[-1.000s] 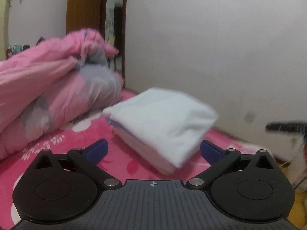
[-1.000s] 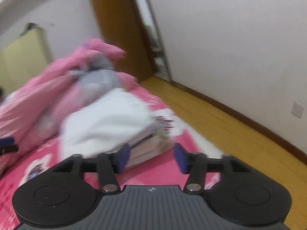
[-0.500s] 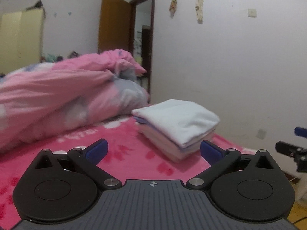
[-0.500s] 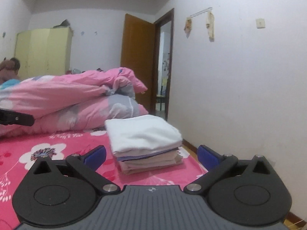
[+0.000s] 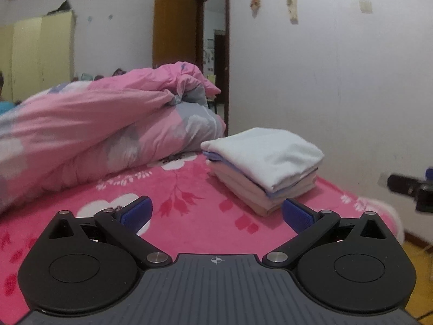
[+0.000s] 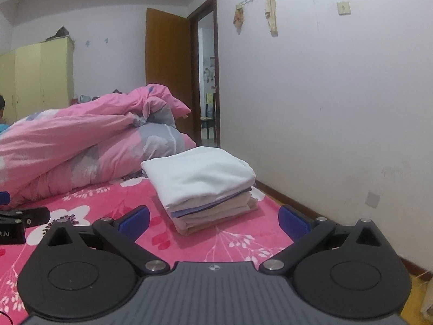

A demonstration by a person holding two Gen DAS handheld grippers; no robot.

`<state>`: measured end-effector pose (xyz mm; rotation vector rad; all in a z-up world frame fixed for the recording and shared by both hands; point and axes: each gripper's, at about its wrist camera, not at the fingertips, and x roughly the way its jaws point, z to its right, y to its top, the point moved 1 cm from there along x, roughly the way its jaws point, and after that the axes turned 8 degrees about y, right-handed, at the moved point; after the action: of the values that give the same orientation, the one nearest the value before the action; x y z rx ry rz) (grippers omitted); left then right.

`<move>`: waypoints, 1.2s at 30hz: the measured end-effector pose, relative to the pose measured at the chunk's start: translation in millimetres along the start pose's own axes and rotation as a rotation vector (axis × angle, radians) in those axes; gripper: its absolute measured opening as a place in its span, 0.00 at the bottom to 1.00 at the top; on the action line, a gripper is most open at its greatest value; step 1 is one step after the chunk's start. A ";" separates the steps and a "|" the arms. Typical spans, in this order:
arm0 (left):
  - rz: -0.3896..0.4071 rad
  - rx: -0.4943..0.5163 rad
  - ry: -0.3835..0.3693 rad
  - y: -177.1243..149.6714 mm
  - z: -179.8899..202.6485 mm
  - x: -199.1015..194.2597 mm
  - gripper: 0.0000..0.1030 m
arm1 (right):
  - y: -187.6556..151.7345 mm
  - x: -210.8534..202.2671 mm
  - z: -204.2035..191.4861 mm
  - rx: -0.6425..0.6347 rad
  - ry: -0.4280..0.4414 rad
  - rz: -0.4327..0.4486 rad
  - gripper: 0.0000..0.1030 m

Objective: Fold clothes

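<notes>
Your left gripper (image 5: 216, 214) and right gripper (image 6: 213, 219) are both spread wide, holding nothing. Folded clothes stack (image 6: 201, 187) sits mid-frame on the pink bed cover (image 5: 189, 216), just beyond the fingertips, untouched. Pink duvet (image 5: 94, 124) bunched at left.

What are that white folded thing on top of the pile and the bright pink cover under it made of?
The top white garment looks like soft matte cotton knit: it drapes in rounded folds without shine, though the exact fabric is uncertain. The pink floral blanket seems plush fleece, with a fuzzy, slightly velvety surface.
</notes>
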<state>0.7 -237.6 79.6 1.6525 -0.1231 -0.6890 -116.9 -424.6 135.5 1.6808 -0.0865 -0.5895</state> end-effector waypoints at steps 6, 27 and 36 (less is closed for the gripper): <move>-0.007 0.001 0.055 -2.9 2.9 0.5 1.00 | -1.3 9.7 -9.6 -0.001 -0.034 -0.039 1.00; -0.089 -0.012 0.135 -9.8 8.0 14.2 1.00 | -12.5 31.5 -43.8 -0.141 -0.064 -0.093 1.00; -0.101 -0.028 0.101 -10.4 7.7 11.5 1.00 | -12.7 28.3 -45.3 -0.140 -0.061 -0.093 1.00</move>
<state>3.2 -247.1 65.4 1.6717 0.0423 -0.6789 -76.5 -391.8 117.8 1.5371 -0.0109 -0.7015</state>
